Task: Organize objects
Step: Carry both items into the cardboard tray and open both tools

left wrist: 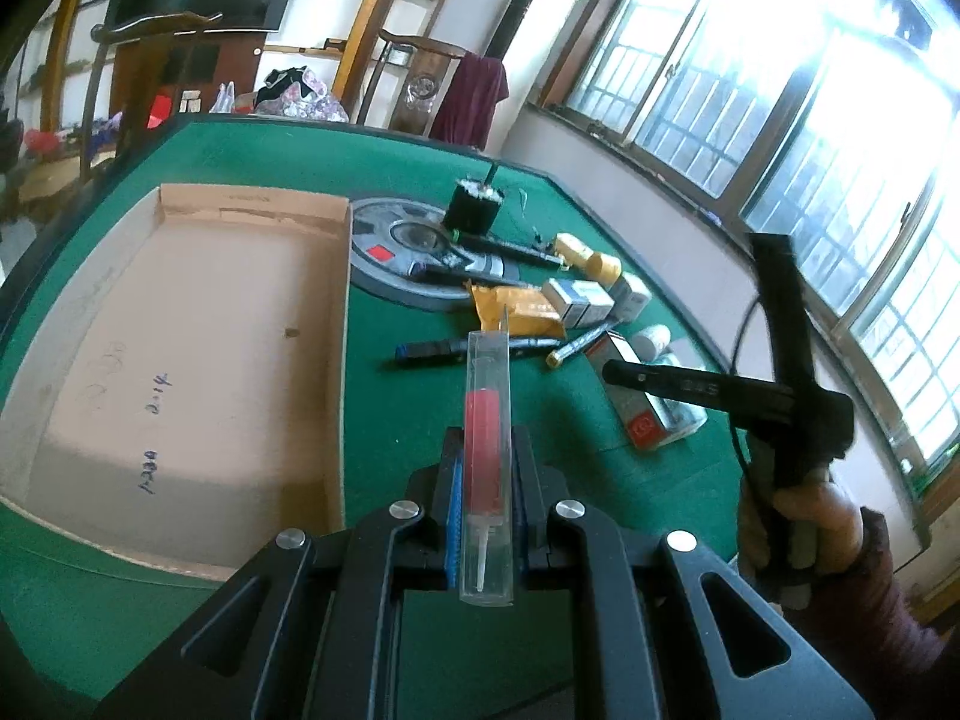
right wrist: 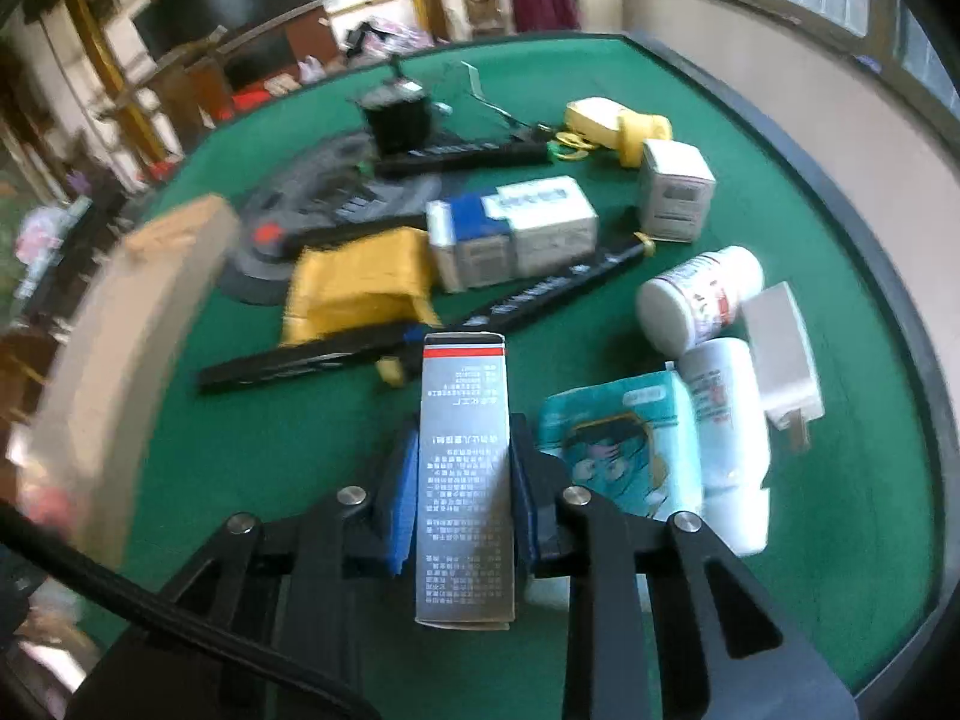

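Note:
My left gripper is shut on a clear plastic tube with a red-filled syringe inside, held above the green table just right of the open cardboard box. My right gripper is shut on a slim silver carton with a red stripe, above the table near the pile of objects. The right gripper with the silver carton also shows at the right of the left wrist view. The cardboard box appears blurred at the left of the right wrist view.
On the green table lie a yellow packet, a blue-white box, black pens, white bottles, a white charger, a teal packet, a grey disc and a black cup. Windows stand to the right.

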`<state>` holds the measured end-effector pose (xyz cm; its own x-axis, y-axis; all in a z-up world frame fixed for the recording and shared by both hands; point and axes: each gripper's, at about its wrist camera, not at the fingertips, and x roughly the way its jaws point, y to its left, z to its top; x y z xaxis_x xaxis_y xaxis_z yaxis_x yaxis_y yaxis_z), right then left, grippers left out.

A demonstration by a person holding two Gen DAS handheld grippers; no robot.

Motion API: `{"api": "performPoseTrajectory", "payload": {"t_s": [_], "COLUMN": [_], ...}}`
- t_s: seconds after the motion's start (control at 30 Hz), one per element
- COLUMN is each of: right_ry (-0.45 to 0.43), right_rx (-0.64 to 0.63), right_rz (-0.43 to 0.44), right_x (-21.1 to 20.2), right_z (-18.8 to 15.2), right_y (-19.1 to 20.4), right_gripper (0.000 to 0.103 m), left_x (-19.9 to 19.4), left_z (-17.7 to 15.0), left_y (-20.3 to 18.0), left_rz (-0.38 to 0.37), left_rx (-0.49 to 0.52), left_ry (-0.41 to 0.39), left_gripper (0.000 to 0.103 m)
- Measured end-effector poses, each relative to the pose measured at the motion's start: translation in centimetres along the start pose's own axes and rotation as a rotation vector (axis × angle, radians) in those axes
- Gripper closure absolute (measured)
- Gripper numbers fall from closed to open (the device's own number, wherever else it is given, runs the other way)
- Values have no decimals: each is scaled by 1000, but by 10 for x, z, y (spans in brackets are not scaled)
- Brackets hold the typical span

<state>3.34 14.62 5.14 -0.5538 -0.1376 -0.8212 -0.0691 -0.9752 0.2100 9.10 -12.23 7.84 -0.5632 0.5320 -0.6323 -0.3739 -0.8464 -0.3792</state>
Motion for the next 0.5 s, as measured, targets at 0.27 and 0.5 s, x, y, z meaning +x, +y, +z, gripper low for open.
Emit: {"api": "performPoseTrajectory", "payload": {"t_s": [0.27,0.5], "right_ry": [-24,81], "right_rx": [0,116], "right_rz": [349,515], "right_x": [-50,1], "right_z": [33,91], "right_y": [47,110], "right_gripper": [79,79], "left_x": [-42,11], "left_z": [65,129], "left_y": [20,75], "left_rz": [18,102], "left_rx": [-8,-88], "left_ry": [-51,8], "left_gripper": [93,93]}}
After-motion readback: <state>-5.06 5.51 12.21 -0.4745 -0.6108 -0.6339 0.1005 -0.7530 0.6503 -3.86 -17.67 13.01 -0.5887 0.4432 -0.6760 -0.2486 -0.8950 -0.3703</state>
